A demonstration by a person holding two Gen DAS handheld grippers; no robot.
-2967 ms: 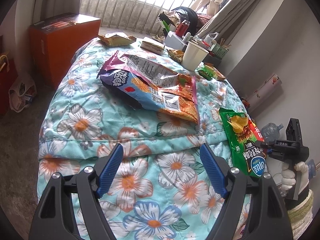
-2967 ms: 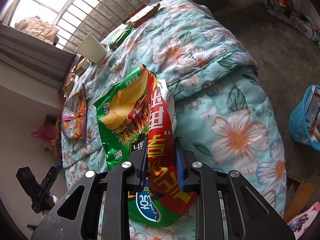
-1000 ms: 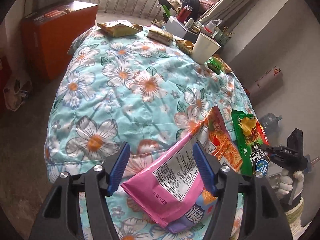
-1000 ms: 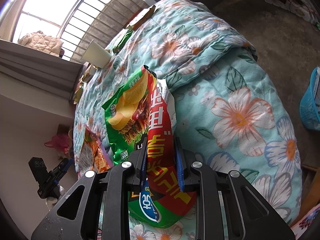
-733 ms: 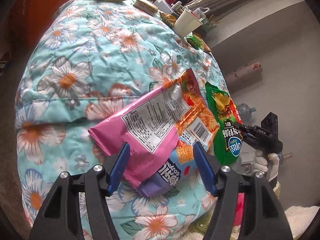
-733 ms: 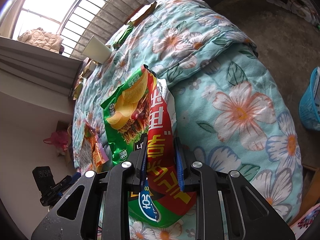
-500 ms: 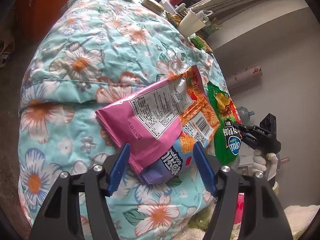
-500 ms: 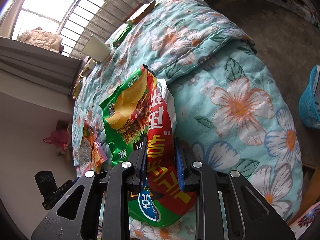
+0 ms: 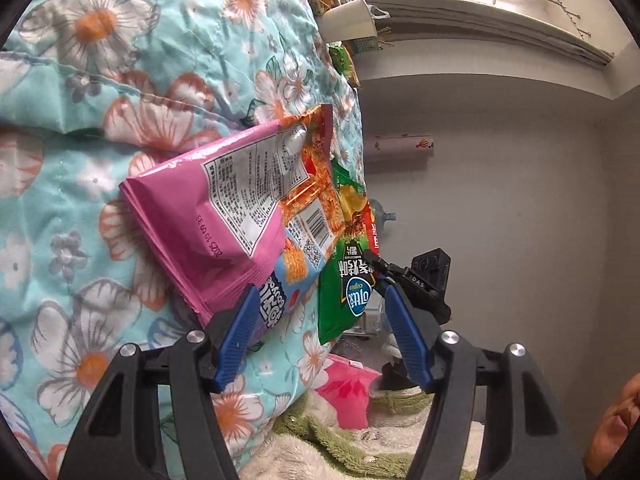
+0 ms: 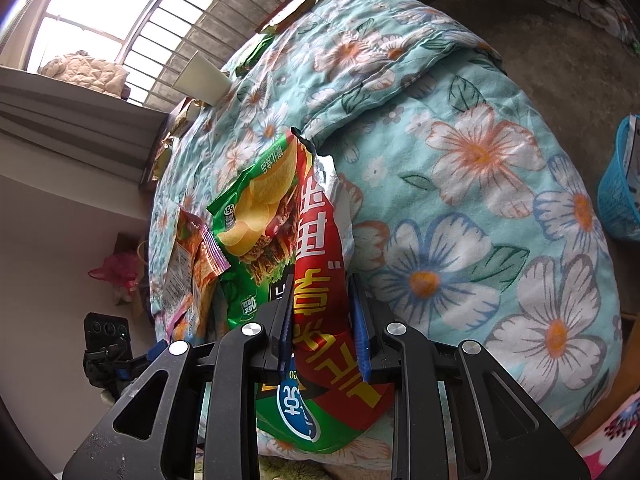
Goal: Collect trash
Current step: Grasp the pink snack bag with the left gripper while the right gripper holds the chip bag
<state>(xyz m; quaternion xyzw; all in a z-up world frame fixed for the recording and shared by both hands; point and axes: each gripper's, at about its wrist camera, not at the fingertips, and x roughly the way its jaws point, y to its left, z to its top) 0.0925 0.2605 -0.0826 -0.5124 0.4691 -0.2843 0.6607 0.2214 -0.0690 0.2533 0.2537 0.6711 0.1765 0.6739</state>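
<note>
Overhanging quilt edge (image 10: 500, 216): green chip bag (image 10: 280, 248), pinched.

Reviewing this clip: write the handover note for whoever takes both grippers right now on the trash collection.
Left gripper: jaws apart. The pink snack bag lies at the quilt's edge with one corner against a finger, not clamped.
Right gripper: shut on the green chip bag.
Done: one bag gripped, neither binned yet.
Left: clamp the pink bag and drop both, probably in the blue basket on the floor. Then fetch the paper cup and the wrappers at the quilt's far end.
</note>
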